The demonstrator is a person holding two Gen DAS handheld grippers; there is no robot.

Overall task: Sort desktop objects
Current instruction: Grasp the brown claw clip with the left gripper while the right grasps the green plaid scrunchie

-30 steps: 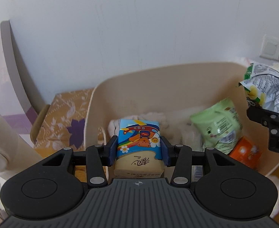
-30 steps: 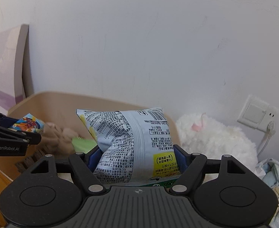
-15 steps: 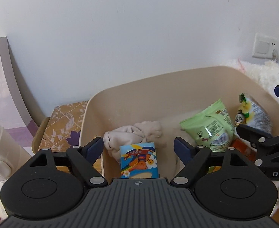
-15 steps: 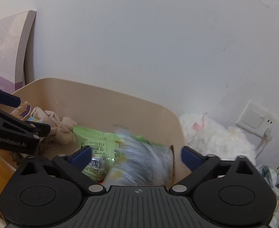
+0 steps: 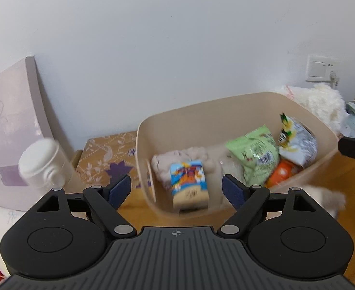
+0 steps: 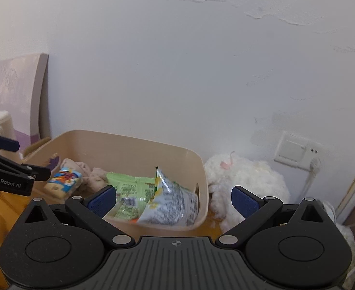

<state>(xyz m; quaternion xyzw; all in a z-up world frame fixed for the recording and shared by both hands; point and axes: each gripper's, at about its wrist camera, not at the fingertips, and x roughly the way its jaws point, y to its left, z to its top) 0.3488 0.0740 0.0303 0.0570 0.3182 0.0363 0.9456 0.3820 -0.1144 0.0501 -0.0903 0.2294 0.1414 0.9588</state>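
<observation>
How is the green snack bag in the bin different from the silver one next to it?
The green snack bag is pale green all over; the silver snack bag is shiny grey with yellow and green at its top. The green one lies nearer the middle of the bin, beside the cloth; the silver one leans against the right wall. Both are crinkly sealed packets, resting over an orange packet.

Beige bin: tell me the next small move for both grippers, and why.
Probably draw both back from the beige bin. The left gripper and right gripper are open and empty, while the cartoon tissue pack and silver snack bag already lie inside, so each can go for another item.
</observation>
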